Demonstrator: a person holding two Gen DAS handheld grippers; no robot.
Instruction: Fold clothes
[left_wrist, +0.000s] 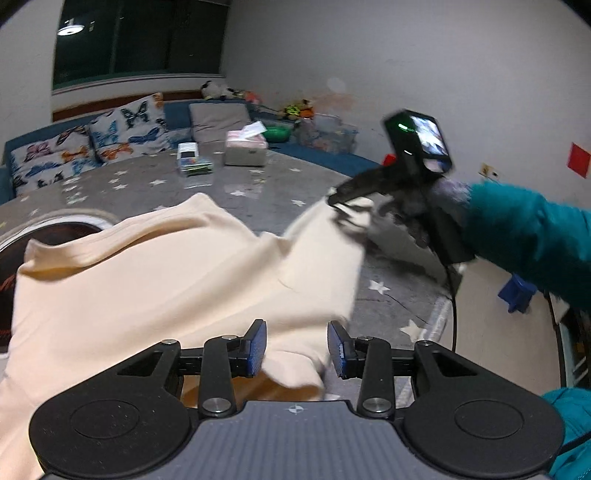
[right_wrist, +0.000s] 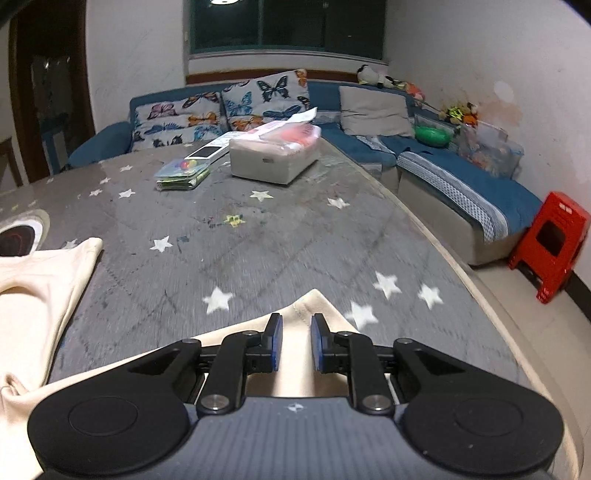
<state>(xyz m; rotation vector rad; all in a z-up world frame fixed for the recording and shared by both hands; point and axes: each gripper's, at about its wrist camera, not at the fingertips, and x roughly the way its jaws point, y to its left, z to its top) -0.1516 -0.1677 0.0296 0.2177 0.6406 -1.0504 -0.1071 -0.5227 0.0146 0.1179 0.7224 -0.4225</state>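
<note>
Your cream soft cotton garment (left_wrist: 155, 280) lies spread on the grey star-printed table cover (right_wrist: 280, 236), on the near side of the white rectangular tissue box (right_wrist: 273, 158); only the left wrist view shows your right gripper (left_wrist: 334, 201) from outside, blurred, in your hand with the teal sleeve (left_wrist: 524, 236), at a raised corner of the garment; from there you cannot tell if it is pinching the cloth. The right wrist view shows what the other hides: that gripper's jaws stand a little apart with a pointed corner of the cream cloth (right_wrist: 314, 302) between and under them, not clearly pressed. Your left gripper (left_wrist: 296, 345) has its jaws wide apart, above a folded edge of the garment.

You have one garment, two grippers, one tissue box, one flat stack of colourful small packets (right_wrist: 183, 175) just left of the box and one white flat device (right_wrist: 207, 151) behind the stack; two butterfly-printed cushions (right_wrist: 221, 110) and one plain grey cushion (right_wrist: 373, 110) lie on the blue corner sofa (right_wrist: 461, 177) beyond the box; one red plastic stool (right_wrist: 550, 243) stands on the floor, far right of the box.

The room has white stained walls and a dark window (right_wrist: 288, 26) above the sofa.
</note>
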